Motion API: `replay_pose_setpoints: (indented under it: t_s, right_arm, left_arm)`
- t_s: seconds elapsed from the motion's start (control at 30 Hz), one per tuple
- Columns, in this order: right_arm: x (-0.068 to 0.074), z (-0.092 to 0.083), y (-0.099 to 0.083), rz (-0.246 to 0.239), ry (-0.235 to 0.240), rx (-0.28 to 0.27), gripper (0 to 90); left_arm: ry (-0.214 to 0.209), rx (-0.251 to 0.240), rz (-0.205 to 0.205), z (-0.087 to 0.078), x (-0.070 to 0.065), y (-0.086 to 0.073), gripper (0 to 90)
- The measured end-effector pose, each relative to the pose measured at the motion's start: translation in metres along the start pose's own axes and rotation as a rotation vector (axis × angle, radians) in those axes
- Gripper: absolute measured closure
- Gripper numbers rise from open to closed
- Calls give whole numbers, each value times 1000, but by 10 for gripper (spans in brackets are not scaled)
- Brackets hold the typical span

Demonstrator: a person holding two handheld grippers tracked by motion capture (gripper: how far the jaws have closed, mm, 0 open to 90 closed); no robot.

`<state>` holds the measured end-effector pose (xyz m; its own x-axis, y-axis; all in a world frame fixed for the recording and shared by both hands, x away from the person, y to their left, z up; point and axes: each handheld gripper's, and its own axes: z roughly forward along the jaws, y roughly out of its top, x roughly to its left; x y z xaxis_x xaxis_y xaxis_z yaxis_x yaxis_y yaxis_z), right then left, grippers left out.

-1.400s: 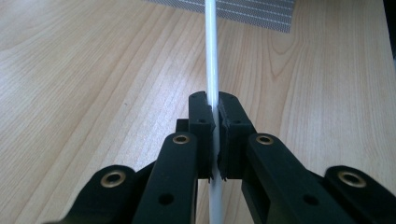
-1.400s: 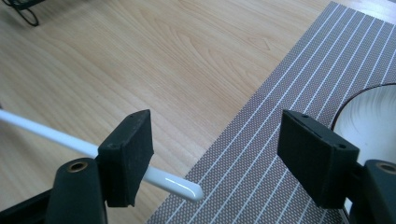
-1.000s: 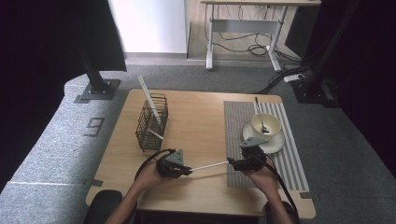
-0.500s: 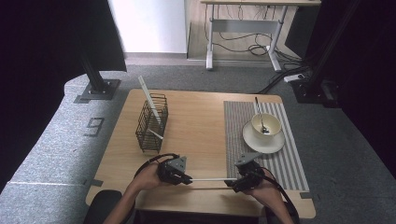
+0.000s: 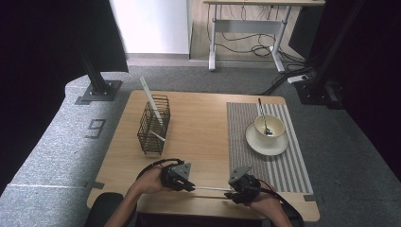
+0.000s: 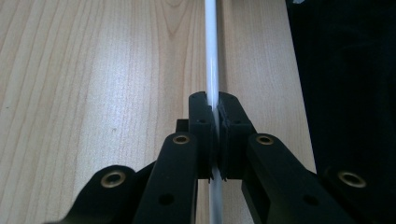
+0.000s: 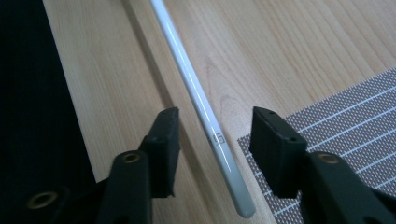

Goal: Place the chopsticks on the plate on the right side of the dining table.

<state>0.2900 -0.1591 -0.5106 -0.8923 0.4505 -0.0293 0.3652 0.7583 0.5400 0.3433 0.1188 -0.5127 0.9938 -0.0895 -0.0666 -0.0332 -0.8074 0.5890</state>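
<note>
A long white chopstick [image 5: 210, 188] lies level just above the table's near edge, running between my two grippers. My left gripper [image 5: 189, 184] is shut on one end; in the left gripper view the pads [image 6: 201, 121] pinch the chopstick [image 6: 212, 70] tightly. My right gripper [image 5: 231, 191] straddles the other end. In the right gripper view the chopstick [image 7: 196, 93] runs between the jaws of my right gripper [image 7: 218, 123] with a gap on each side. These jaws have just been closing and stand apart from the stick.
A black wire basket [image 5: 153, 125] at the left holds another white chopstick [image 5: 152, 101] leaning out. A cream bowl [image 5: 269, 126] with a spoon [image 5: 263, 116] sits on a saucer [image 5: 266, 144] on the striped placemat [image 5: 283, 165]. The table's front edge [image 5: 208, 208] is just below both hands.
My right gripper came back from beside the bowl to the near edge and sank, and its jaws narrowed around the chopstick's end. The stick swung level with the front edge.
</note>
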Motion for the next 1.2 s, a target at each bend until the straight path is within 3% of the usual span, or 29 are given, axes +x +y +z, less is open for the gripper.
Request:
replay_pose_setpoints:
  t_s: [0.5,0.6,0.83,0.93,1.03,1.13,1.2]
  right_arm:
    - [9,0,9,-119,13,51,768]
    - [9,-1,10,-125,30,52,782]
    - [8,-2,12,-121,128,73,827]
    - [8,-4,12,-114,139,68,830]
    - [7,-8,12,-103,137,52,830]
    - [6,-13,10,-92,121,44,830]
    - [5,-15,10,-89,110,40,830]
  left_arm:
    - [-5,-6,44,0,-2,0,858]
    - [3,-17,57,0,-2,-1,854]
    - [35,-31,76,0,0,-4,814]
    - [54,-44,73,0,1,-5,793]
    - [85,-55,55,-2,3,-7,685]
    - [127,-77,3,-4,6,-10,537]
    - [144,-86,-33,-6,8,-12,488]
